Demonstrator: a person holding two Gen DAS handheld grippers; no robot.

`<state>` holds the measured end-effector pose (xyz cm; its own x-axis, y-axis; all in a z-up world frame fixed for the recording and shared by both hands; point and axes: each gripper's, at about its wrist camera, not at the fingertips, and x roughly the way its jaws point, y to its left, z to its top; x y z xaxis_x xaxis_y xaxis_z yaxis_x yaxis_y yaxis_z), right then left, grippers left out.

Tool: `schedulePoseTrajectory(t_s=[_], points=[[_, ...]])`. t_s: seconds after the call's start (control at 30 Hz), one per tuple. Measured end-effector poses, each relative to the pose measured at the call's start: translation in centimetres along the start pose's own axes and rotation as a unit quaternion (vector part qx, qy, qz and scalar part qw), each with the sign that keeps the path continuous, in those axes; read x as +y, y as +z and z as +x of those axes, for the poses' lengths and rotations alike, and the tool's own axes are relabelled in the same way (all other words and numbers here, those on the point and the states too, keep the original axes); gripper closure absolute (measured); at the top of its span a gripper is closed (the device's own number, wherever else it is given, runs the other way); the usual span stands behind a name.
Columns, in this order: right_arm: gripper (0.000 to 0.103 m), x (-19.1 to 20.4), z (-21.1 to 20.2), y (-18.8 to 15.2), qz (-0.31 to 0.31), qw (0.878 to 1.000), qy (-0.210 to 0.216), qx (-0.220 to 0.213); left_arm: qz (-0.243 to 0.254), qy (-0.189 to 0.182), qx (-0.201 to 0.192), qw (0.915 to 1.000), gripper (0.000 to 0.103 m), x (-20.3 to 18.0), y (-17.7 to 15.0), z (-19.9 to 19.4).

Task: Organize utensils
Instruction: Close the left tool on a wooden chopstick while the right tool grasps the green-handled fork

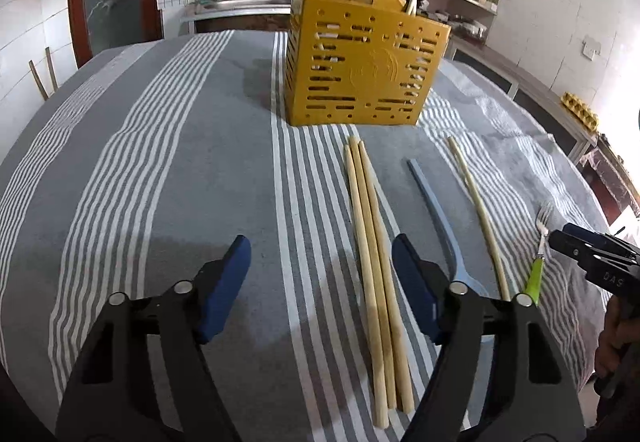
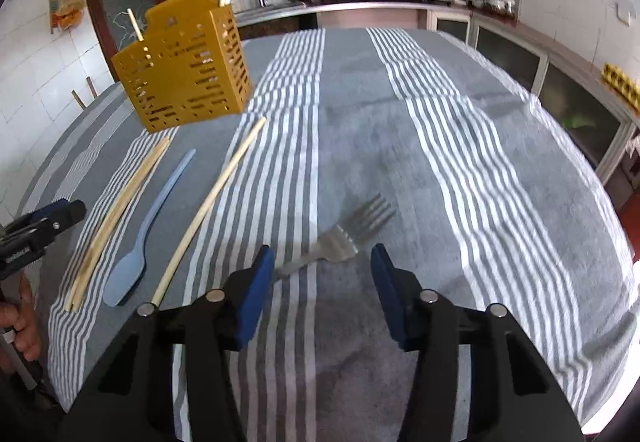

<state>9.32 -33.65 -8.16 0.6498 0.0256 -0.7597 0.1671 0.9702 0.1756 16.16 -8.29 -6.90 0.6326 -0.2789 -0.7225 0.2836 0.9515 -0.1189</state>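
Both tools hover apart over utensils laid out on the striped table.

The left tool (image 1: 320, 254) is spread wide above three chopsticks (image 1: 376, 270) lying together, with a blue spoon (image 1: 440, 214) and a single chopstick (image 1: 476, 210) beside them. The right tool (image 2: 320, 262) gapes over a fork (image 2: 340, 238) with a green handle. The yellow holder (image 1: 360, 62) stands beyond on the table (image 1: 180, 162), chopsticks already in it.
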Motion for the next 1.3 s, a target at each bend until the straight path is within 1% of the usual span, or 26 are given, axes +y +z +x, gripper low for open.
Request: schedulePoseTrajectory(t_s=[0.1, 0.17, 0.27, 0.37, 0.47, 0.53, 0.63, 0.7, 0.77, 0.8, 0.83, 0.9, 0.93, 1.07, 1.1, 1.13, 1.2, 1.3], points=[[0.054, 0.3, 0.4, 0.0, 0.005, 1.000, 0.007, 0.014, 0.006, 0.002, 0.008, 0.9999, 0.040, 0.1, 0.7, 0.7], [0.054, 0.4, 1.0, 0.0, 0.009, 1.000, 0.014, 0.024, 0.004, -0.006, 0.014, 0.9999, 0.040, 0.2, 1.2, 1.2], [0.055, 0.3, 2.1, 0.5, 0.012, 0.999, 0.010, 0.031, 0.014, -0.010, 0.025, 0.9995, 0.041, -0.1, 1.5, 2.1], [0.057, 0.8, 3.2, 1.2, -0.008, 0.999, 0.000, 0.031, 0.011, -0.011, 0.035, 0.9992, 0.041, 0.0, 1.9, 3.1], [0.065, 1.2, 4.2, 2.1, -0.032, 0.999, -0.003, 0.030, 0.011, -0.012, 0.043, 0.9989, 0.041, -0.1, 2.3, 3.9], [0.073, 1.4, 4.7, 2.9, -0.044, 0.999, -0.003, 0.029, 0.010, -0.014, 0.050, 0.9986, 0.041, -0.1, 2.6, 4.5], [0.079, 1.7, 5.7, 3.9, -0.060, 0.998, -0.006, 0.029, 0.012, -0.010, 0.053, 0.9985, 0.041, 0.1, 3.1, 5.1], [0.080, 1.9, 6.1, 4.6, -0.070, 0.997, -0.006, 0.030, 0.005, -0.015, 0.056, 0.9983, 0.041, 0.3, 3.6, 5.4], [0.081, 2.1, 6.6, 5.2, -0.078, 0.996, -0.005, 0.032, 0.010, -0.011, 0.059, 0.9981, 0.044, 0.3, 4.0, 5.8], [0.085, 2.1, 6.6, 5.3, -0.080, 0.996, -0.004, 0.032, 0.011, -0.017, 0.062, 0.9979, 0.048, 0.2, 4.2, 5.9], [0.085, 2.1, 6.7, 5.4, -0.084, 0.996, -0.006, 0.032, 0.015, -0.023, 0.065, 0.9975, 0.048, 0.0, 4.4, 5.9], [0.085, 2.1, 6.7, 5.6, -0.088, 0.996, -0.007, 0.031, 0.036, -0.014, 0.061, 0.9974, 0.049, -0.6, 4.7, 6.0], [0.085, 2.1, 6.7, 5.7, -0.089, 0.996, -0.007, 0.031, 0.050, -0.003, 0.065, 0.9966, 0.049, -1.0, 4.7, 6.3], [0.085, 2.0, 6.7, 5.7, -0.096, 0.995, -0.005, 0.034, 0.065, 0.013, 0.073, 0.9951, 0.049, -1.1, 4.8, 7.2], [0.085, 2.0, 6.7, 5.6, -0.097, 0.995, -0.005, 0.036, 0.069, 0.011, 0.079, 0.9944, 0.049, -1.2, 4.8, 7.5], [0.084, 2.1, 6.7, 5.6, -0.101, 0.994, -0.007, 0.039, 0.080, 0.013, 0.087, 0.9930, 0.048, -1.6, 4.7, 7.8], [0.084, 2.5, 6.8, 5.8, -0.107, 0.993, -0.014, 0.042, 0.096, 0.024, 0.086, 0.9914, 0.048, -2.3, 4.7, 8.1], [0.084, 3.0, 7.0, 6.0, -0.116, 0.992, -0.028, 0.051, 0.104, 0.031, 0.088, 0.9902, 0.048, -3.0, 5.2, 8.9]])
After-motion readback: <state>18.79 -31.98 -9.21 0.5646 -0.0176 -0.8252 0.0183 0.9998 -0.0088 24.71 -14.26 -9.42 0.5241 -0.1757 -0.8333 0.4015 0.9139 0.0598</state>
